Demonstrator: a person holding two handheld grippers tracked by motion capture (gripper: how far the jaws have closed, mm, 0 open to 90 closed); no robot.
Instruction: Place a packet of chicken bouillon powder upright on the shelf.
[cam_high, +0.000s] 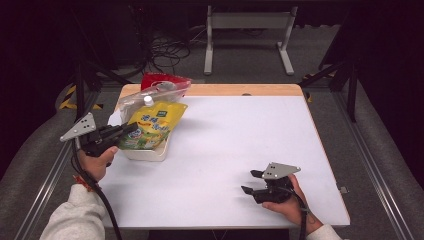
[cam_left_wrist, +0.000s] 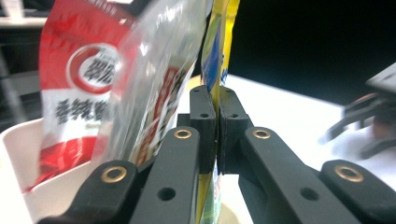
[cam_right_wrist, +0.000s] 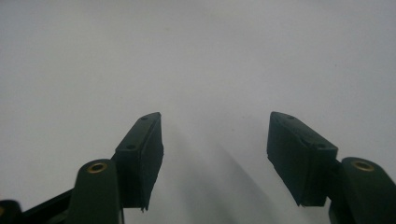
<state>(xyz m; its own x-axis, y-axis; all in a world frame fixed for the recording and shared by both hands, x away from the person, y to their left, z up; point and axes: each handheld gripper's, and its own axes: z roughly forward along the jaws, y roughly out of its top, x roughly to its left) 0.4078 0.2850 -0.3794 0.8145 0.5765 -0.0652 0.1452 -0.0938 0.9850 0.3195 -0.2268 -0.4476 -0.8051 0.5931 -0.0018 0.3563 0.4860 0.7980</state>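
A yellow and green snack pouch (cam_high: 152, 125) lies tilted over a white tub (cam_high: 147, 151) at the table's left side. My left gripper (cam_high: 131, 129) is shut on the pouch's edge, and the left gripper view has the thin yellow pouch (cam_left_wrist: 215, 51) pinched between both pads. Behind it stand a clear plastic bag (cam_high: 150, 95) and a red and white packet (cam_left_wrist: 77, 79). My right gripper (cam_high: 251, 181) rests open near the front right of the white table (cam_high: 240, 130), with nothing between its fingers (cam_right_wrist: 140, 149).
The tub's white wall (cam_left_wrist: 18, 140) rises at the left of the left gripper view. A strip of bare wood (cam_high: 240, 90) runs along the table's far edge. Beyond it, a white metal stand (cam_high: 247, 30) and cables sit on the dark floor.
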